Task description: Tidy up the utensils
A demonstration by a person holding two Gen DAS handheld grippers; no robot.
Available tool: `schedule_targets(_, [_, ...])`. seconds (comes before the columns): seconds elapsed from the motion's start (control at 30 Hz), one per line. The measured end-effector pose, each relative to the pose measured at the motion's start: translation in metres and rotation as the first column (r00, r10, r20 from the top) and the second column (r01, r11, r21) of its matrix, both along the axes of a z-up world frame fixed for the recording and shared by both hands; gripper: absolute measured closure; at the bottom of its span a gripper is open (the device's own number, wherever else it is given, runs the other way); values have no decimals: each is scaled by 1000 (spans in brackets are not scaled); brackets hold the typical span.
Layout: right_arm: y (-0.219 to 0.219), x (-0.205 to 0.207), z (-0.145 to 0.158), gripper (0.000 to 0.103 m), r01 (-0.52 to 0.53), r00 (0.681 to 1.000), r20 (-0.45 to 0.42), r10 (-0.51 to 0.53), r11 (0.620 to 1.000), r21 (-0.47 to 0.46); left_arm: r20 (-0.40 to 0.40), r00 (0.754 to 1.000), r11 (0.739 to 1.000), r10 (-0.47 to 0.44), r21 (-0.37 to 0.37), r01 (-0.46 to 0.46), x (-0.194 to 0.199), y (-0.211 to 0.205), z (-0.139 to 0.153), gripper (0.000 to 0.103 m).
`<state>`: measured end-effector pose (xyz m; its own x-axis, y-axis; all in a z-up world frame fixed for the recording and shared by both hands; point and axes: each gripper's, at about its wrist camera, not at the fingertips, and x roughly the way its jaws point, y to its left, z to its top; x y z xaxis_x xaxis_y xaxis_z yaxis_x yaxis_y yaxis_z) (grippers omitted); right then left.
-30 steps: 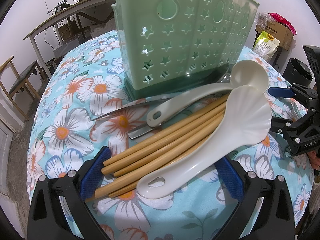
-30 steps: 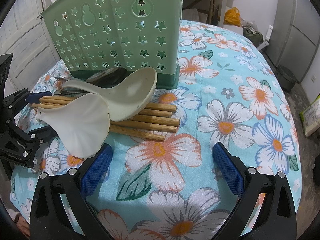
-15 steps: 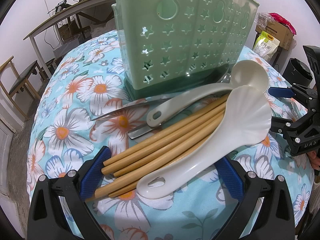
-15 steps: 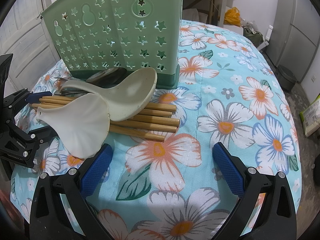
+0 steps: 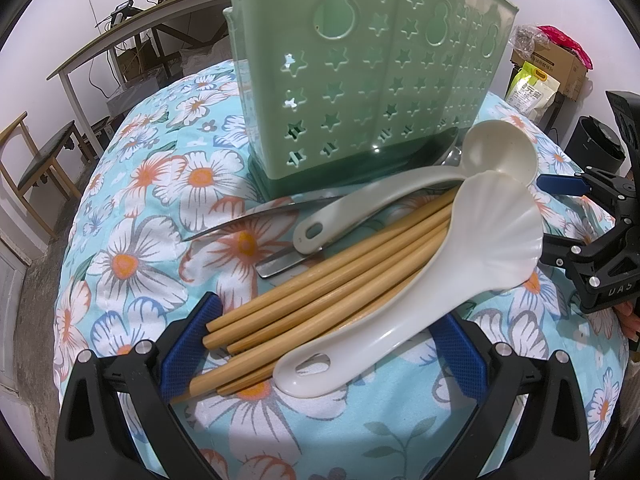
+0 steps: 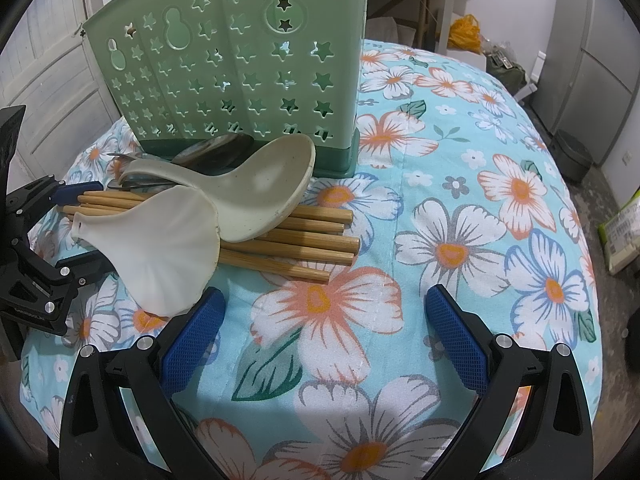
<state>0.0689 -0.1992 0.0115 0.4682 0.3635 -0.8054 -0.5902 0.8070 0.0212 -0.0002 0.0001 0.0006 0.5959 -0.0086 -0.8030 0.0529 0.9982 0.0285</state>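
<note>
Jaws of the left gripper [image 5: 320,344] are spread wide and straddle the near ends of the bamboo chopsticks [image 5: 320,280] and the handle of the shell-shaped white spoon [image 5: 400,304], gripping nothing. The right gripper [image 6: 320,328] is equally spread, low over bare floral cloth [image 6: 480,216], with the chopstick tips just beyond its left finger.

Judged step: first pick-up, with no utensil yet stowed. The next move calls for closing the left jaws on one item only, since the pile overlaps.

Farther back, the round white ladle [image 5: 420,188] lies across the metal cutlery [image 5: 256,218], touching the base of the upright green perforated holder [image 5: 360,80], which is the destination.
</note>
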Motion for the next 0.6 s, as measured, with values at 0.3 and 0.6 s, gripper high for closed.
schedule_targets(0.3, [-1,1,0,6,-1,1000,-1,1,1000,0,0,1000,1000,-4,-5,4,-4,1,1,4])
schedule_targets(0.6, [-17,4,2,7,-25,999,-25,27,998,64,1,1000,1000,-8,-3,8,-3,0,0,4])
